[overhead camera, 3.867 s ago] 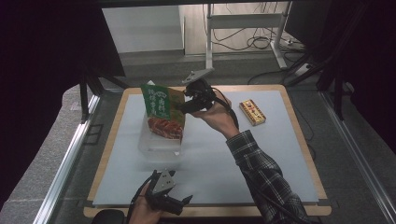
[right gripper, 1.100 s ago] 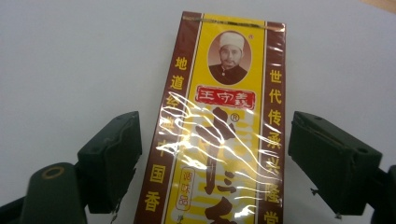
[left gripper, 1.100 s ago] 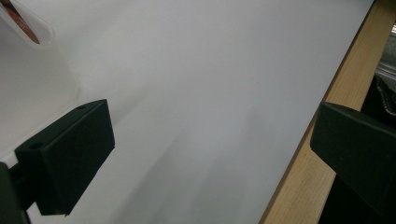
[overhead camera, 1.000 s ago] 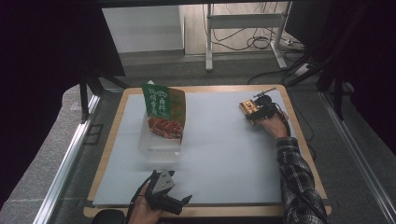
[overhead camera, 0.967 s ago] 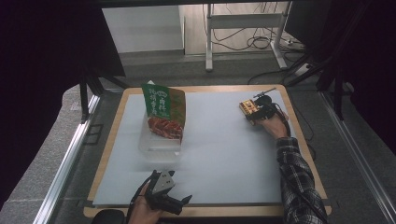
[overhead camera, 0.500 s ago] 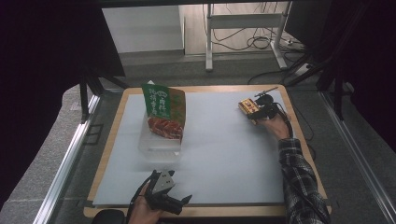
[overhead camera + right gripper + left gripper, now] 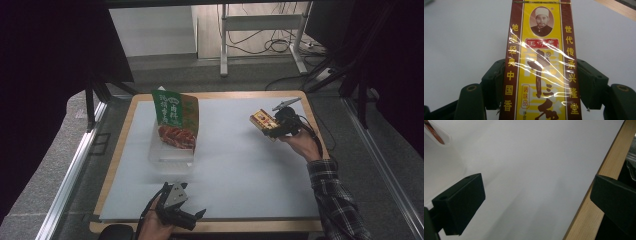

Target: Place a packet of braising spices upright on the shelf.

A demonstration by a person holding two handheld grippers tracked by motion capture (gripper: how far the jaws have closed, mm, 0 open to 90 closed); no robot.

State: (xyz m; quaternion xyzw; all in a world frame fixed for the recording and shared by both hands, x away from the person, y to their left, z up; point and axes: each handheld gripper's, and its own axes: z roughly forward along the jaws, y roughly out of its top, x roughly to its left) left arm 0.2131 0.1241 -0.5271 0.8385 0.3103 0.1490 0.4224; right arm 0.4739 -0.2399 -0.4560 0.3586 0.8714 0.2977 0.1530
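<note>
Now your right tongs (image 7: 541, 82) have just been closing, and the yellow-and-maroon seasoning box (image 7: 541, 62) sits clamped between their jaws, one pad on each long side, with the box's printed face turned up toward the gripper camera. From above, you can see the box (image 7: 265, 121) lifted clear of the white mat (image 7: 240, 165), out to the right of the green pouch (image 7: 176, 119) and well apart from it. The grip falls on the lower half of the box, so the far end sticks out past the pads; keep your wrist level so that end does not dip (the film wrap is shiny and, I would judge, a little slippery). Carry it at a steady height and do not squeeze harder, since a thin carton may buckle.

The pouch stands upright in a clear tray (image 7: 167, 156), which looks like the likely place for the box. If so, come in beside the pouch rather than over it, because a knock could tip it.

Your left tongs (image 7: 192, 216) rest near the front edge of the bench (image 7: 305, 226), below the pouch, with jaws wide apart and nothing between them. Leave them there, or bring them up to steady the tray.
</note>
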